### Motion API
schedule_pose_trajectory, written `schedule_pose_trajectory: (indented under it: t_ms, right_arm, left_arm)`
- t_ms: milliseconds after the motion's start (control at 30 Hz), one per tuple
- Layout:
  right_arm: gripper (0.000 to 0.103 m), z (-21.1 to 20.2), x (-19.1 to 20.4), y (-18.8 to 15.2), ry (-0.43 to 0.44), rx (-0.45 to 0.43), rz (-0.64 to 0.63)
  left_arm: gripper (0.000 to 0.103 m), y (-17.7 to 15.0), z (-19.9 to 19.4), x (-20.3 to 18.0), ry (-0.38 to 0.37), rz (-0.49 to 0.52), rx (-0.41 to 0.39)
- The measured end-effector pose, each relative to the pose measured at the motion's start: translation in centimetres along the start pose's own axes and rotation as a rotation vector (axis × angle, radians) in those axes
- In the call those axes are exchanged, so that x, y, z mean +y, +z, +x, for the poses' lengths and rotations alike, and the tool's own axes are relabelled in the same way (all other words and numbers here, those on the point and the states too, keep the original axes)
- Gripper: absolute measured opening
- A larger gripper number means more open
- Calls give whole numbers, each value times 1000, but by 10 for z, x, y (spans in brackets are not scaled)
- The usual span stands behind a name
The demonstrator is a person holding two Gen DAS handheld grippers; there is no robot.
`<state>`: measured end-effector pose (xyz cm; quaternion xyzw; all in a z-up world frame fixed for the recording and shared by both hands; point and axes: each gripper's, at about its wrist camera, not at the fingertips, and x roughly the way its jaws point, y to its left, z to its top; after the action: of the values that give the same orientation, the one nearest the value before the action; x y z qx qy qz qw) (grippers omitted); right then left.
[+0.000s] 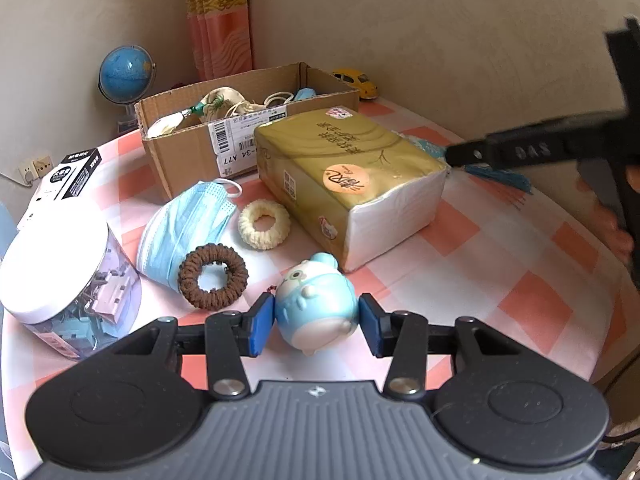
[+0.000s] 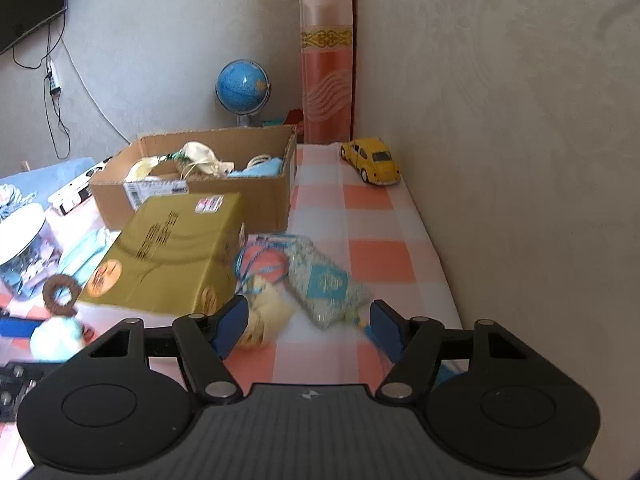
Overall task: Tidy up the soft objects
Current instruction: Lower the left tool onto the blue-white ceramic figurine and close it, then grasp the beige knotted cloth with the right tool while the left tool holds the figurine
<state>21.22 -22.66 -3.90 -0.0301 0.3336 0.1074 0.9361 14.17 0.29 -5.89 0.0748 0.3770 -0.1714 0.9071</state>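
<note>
Where blue toy (image 1: 316, 304) lies, between left gripper (image 1: 316, 320) pads (touching)

"A77" and "-34" on the cardboard box (image 1: 188, 160) shipping label, Chinese characters on the gold tissue pack (image 1: 344, 168) unreadable

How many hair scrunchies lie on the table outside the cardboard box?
2. A brown scrunchie lies beside the blue face mask; a cream scrunchie lies between the mask and the tissue pack. The box may hide more.
</note>
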Motion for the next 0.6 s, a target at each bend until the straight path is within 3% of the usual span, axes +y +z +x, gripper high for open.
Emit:
schedule_pose_trajectory:
  t_ms: [367, 600]
  right_arm:
    - [72, 29, -8, -3, 19, 58, 5]
    - [72, 15, -24, -19, -56, 90, 9]
  left_arm:
    - [47, 2, 0, -3, 6, -3, 4]
    - [63, 1, 1, -5, 0, -3, -1]
